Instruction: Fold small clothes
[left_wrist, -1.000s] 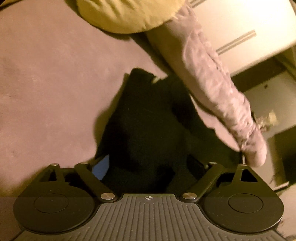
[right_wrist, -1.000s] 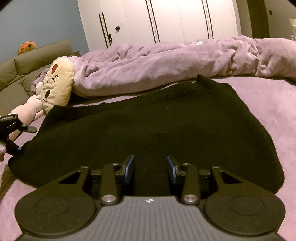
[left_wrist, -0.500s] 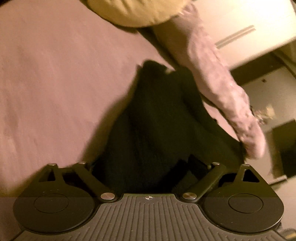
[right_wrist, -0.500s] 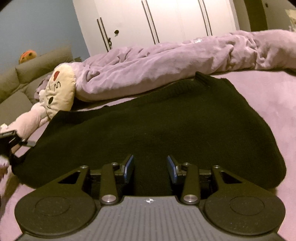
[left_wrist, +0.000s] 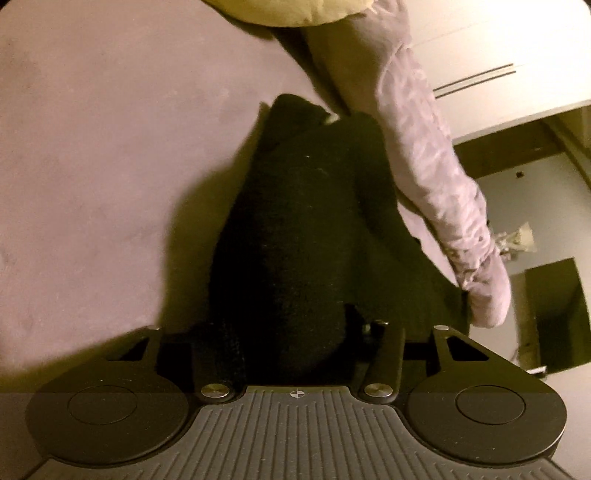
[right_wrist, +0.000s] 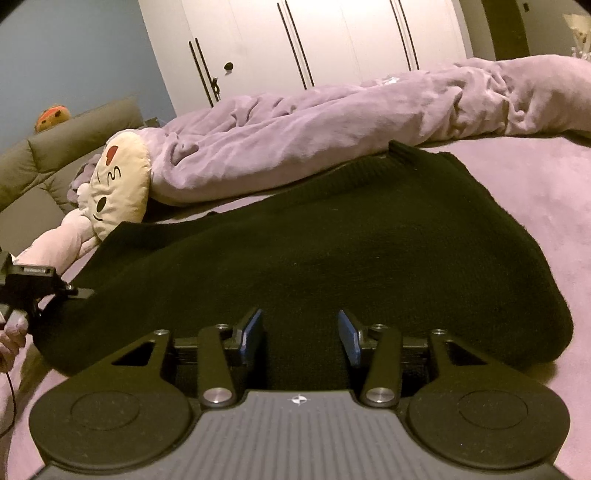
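Nearest in the left wrist view, the left gripper (left_wrist: 291, 332) has just been closing, and a bunched end of the black knit sweater (left_wrist: 306, 229) sits between its jaws; the dark cloth hides the pads, so I judge it a pinch on that end but cannot see the press itself. In the right wrist view the right gripper (right_wrist: 300, 338) stands part open, its jaws having just been widening, with its blue fingers (right_wrist: 251, 332) on either side of the near hem and not squeezing it. The sweater (right_wrist: 314, 243) lies spread across the mauve bed (right_wrist: 535, 192), its ribbed collar at the far side. The step looks like taking hold of the near edge at two places before a fold. To do it well, the right gripper should bite a good depth of hem, both layers together, and the two should lift evenly so the knit does not sag or twist. To the right of the sweater the bed lies bare, giving room to carry a fold that way. Beyond the collar the rumpled lilac blanket (right_wrist: 332, 122) lies just beside the sweater, and a cream plush toy (right_wrist: 118, 184) rests near its far left corner, so a fold swung far back could catch them. White wardrobe doors (right_wrist: 295, 48) stand behind.
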